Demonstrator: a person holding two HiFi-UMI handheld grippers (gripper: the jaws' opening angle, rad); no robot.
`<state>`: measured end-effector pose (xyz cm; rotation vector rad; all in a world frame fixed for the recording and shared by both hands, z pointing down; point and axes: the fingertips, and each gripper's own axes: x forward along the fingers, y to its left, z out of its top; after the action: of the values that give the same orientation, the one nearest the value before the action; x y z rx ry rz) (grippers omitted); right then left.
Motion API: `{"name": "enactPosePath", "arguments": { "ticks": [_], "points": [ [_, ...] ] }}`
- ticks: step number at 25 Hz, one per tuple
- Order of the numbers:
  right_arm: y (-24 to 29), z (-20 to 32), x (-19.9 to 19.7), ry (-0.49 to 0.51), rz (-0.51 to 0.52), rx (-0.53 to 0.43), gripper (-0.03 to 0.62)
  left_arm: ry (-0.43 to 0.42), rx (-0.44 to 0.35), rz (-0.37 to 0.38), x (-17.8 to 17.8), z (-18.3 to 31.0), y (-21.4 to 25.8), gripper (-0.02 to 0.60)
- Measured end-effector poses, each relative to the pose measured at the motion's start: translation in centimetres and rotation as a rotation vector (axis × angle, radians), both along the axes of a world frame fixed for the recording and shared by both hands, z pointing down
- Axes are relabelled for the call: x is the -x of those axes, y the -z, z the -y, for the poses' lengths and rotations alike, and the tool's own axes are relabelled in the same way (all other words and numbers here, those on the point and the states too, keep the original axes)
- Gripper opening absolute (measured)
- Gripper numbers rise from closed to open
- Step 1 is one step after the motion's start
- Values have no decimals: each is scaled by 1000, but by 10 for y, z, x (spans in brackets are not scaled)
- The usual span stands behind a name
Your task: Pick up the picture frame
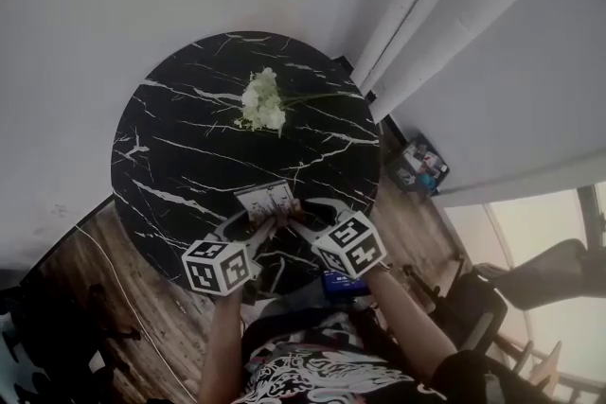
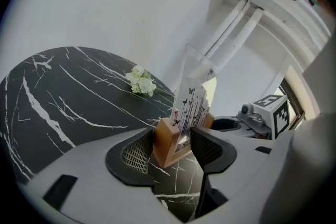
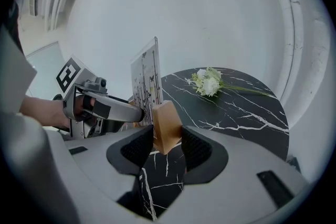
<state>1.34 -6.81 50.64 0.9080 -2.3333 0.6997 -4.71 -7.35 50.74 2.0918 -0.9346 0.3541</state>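
as the picture frame (image 1: 265,200) stands upright at the near edge of the table (image 1: 180,147), each gripper takes one end of its wooden base, probably to keep it level when lifted. the left gripper (image 2: 176,147) has its jaws clamped on that base, and the right gripper (image 3: 167,147) likewise. both reach inward from opposite sides, low over the tabletop.

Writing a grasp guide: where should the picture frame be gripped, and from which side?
Grip the wooden base, not the thin upright panel: it's a thick, flat-sided block. Come in low from each end, as the left hand-held gripper and right hand-held gripper do.
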Motion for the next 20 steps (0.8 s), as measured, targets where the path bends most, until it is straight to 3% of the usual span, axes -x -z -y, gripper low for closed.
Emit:
{"name": "enactPosePath", "arguments": {
  "ticks": [20],
  "points": [
    [28, -11, -9, -50, 26, -47, 167, -16, -24, -19, -9, -8, 28, 235]
  ]
}}
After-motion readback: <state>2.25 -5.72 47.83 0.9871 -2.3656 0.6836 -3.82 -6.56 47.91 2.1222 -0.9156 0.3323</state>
